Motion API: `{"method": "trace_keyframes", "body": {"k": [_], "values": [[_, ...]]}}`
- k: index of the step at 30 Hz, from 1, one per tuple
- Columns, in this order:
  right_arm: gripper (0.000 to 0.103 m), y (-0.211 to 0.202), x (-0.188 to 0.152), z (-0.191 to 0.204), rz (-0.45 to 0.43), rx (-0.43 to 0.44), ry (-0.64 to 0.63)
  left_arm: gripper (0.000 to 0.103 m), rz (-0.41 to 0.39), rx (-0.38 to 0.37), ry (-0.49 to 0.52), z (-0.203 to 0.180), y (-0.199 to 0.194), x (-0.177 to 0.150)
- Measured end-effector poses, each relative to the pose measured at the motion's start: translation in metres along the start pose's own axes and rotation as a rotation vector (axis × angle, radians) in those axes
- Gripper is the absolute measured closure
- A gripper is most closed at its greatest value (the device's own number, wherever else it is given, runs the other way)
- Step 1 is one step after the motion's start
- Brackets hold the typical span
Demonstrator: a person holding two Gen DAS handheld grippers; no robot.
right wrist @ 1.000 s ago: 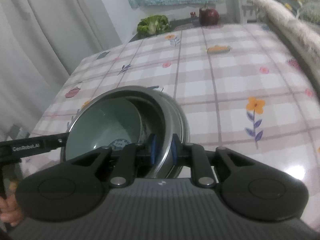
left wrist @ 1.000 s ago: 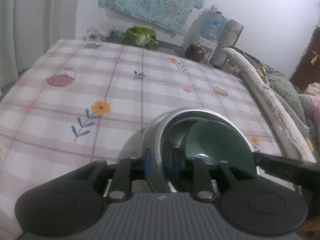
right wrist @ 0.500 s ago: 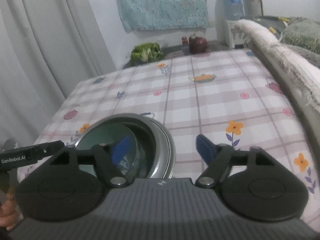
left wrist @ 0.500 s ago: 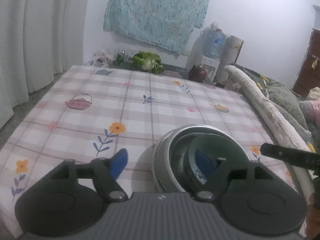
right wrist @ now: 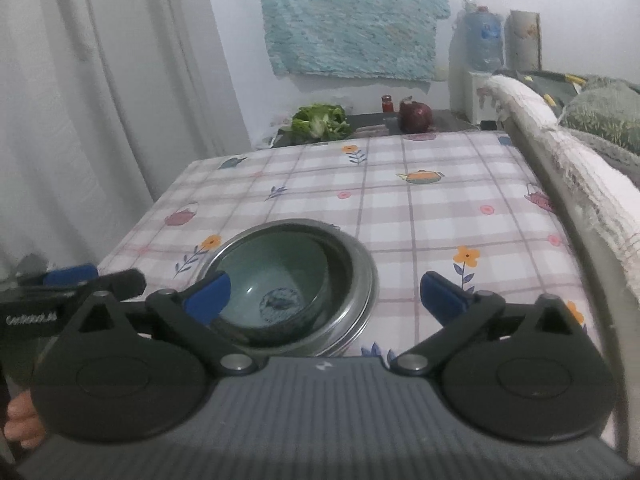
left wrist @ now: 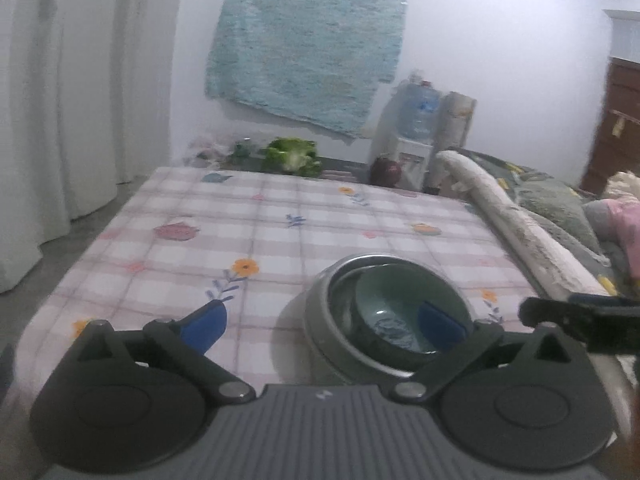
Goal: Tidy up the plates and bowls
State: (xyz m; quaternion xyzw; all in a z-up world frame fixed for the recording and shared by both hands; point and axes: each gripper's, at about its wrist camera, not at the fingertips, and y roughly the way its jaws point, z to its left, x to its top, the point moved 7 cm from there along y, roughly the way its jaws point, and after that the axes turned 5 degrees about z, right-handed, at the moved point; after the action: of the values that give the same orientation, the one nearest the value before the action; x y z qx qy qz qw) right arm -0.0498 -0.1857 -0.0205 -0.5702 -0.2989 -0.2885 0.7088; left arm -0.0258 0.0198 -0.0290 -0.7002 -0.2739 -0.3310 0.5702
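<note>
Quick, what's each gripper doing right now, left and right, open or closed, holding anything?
Left gripper: jaws opening wide, holding nothing; the stacked bowls rest on the table.
Right gripper: jaws opening wide, holding nothing.

Left wrist view: looks forward and downward along its gripper, close above the near table (left wrist: 280,216) edge.
Right wrist view: same facing, from further right.
Shared: nested bowls (left wrist: 394,318) (right wrist: 288,280), checked tablecloth, wall cloth (left wrist: 304,48).
</note>
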Motion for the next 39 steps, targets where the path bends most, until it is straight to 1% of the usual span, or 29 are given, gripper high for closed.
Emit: {"method": "trace_keyframes", "body": {"k": [5, 8, 10, 12, 16, 18, 22, 25, 28, 31, 34, 39], "values": [[0.001, -0.014, -0.009, 0.016, -0.003, -0.010, -0.039, 0.000, 0.014, 0.071, -0.051, 0.008, -0.015, -0.011], [0.001, -0.019, -0.018, 0.024, 0.003, -0.024, -0.050, 0.000, 0.003, 0.121, -0.061, 0.011, -0.024, -0.017], [0.001, -0.020, -0.024, 0.028, 0.007, -0.024, -0.055, 0.000, 0.011, 0.141, -0.059, 0.013, -0.026, -0.021], [0.001, -0.021, -0.030, 0.031, 0.011, -0.023, -0.051, 0.000, 0.035, 0.145, -0.034, 0.013, -0.025, -0.026], [0.001, -0.019, -0.038, 0.035, 0.026, -0.037, -0.030, 0.000, 0.073, 0.156, 0.052, 0.010, -0.022, -0.037], [0.001, -0.017, -0.043, 0.039, 0.041, -0.051, -0.035, 0.000, 0.087, 0.169, 0.064, 0.012, -0.021, -0.041], [0.001, -0.013, -0.049, 0.041, 0.063, -0.110, -0.038, 0.000, 0.119, 0.164, 0.029, 0.017, -0.018, -0.045], [0.001, -0.008, -0.053, 0.040, 0.090, -0.159, -0.044, 0.000, 0.169, 0.159, 0.017, 0.019, -0.012, -0.048], [0.001, -0.002, -0.056, 0.038, 0.131, -0.196, -0.052, 0.000, 0.214, 0.180, 0.022, 0.018, -0.006, -0.051], [0.001, 0.005, -0.059, 0.035, 0.173, -0.209, -0.039, 0.000, 0.255, 0.195, 0.024, 0.016, -0.001, -0.056], [0.001, 0.010, -0.061, 0.032, 0.204, -0.196, -0.006, 0.000, 0.300, 0.202, 0.023, 0.015, 0.004, -0.060], [0.001, 0.016, -0.068, 0.028, 0.238, -0.198, 0.026, 0.000, 0.328, 0.205, 0.023, 0.013, 0.007, -0.061]]}}
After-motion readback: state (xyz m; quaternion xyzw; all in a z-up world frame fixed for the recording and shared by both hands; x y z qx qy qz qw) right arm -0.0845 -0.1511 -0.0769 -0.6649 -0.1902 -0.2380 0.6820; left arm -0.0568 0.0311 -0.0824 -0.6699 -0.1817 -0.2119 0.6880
